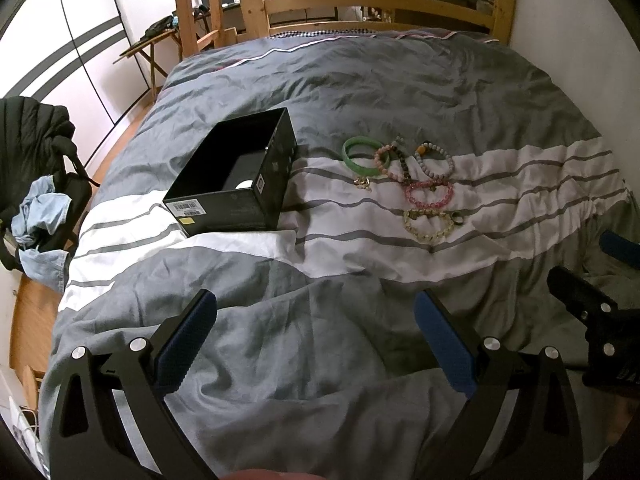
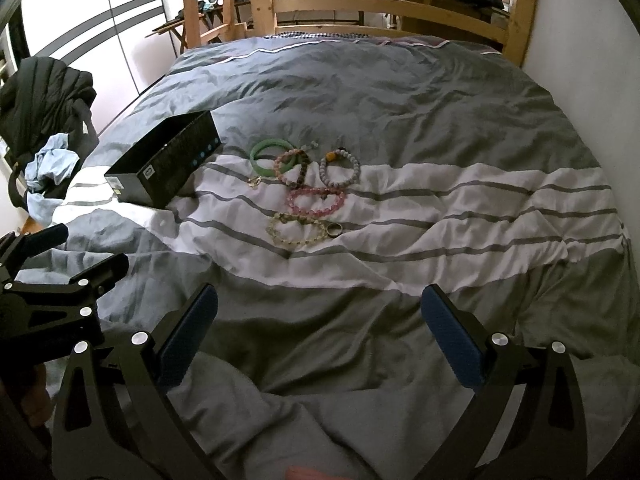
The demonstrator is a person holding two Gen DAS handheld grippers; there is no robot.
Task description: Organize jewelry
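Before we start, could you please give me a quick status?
Left claw and right claw open, empty. Bracelets loose on duvet beside black box. Nothing in the way.

Bedroom: duvet-covered bed (image 1: 360, 92), wardrobe (image 1: 72, 48)

Each camera sits on a gripper and looks forward past its own two blue fingers (image 1: 188, 344), down over the bed (image 1: 360, 80) toward the wooden frame at the far end. The left camera is a bit to the left, so the black box (image 1: 236, 176) looks near and open on top; the right camera sees that box (image 2: 168, 168) from the side. Both views share the bracelets (image 2: 304, 184) in the middle, not close.
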